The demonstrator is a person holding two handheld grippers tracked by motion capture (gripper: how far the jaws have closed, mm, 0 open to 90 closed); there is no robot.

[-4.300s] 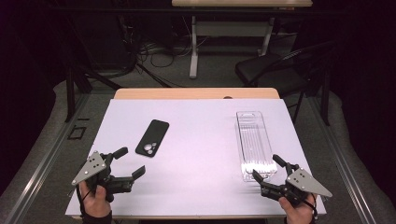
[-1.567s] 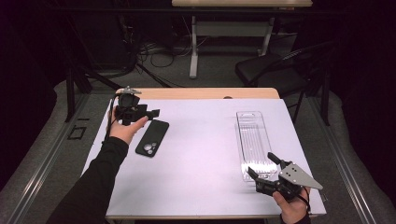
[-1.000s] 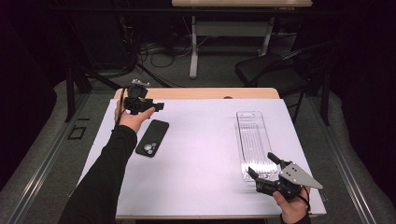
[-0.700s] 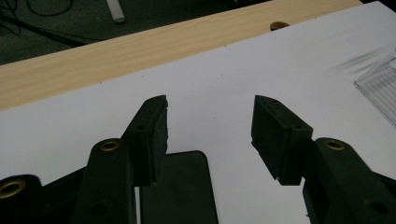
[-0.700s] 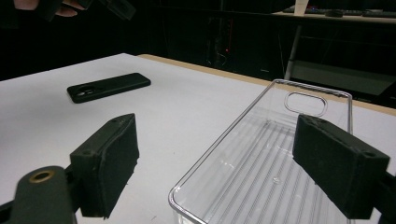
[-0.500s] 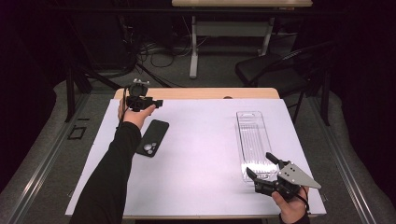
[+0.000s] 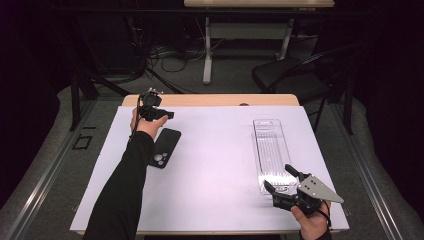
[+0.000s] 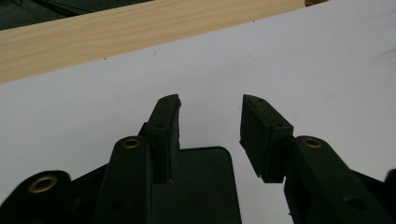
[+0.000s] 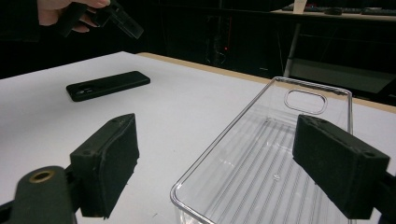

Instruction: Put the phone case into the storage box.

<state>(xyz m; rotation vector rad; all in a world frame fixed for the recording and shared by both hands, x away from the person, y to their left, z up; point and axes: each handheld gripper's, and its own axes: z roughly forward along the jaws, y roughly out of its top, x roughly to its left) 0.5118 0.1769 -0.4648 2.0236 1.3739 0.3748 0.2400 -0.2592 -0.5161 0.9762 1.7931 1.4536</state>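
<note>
High view: phone [image 7: 165,147] beside sleeve [image 7: 125,185]; tray [image 7: 272,152] apart

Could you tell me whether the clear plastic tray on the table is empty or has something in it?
Empty: the clear tray shows only its ribbed bottom, and the black phone lies outside it on the table.

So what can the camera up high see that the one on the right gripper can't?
Only the high view takes in the right gripper from outside, its jaws open at the tray's near end, plus the chair beyond the table. Only the right gripper view gives a close look through the clear tray's handle slot. Both share the black phone, the clear plastic tray and the raised left gripper.
</note>
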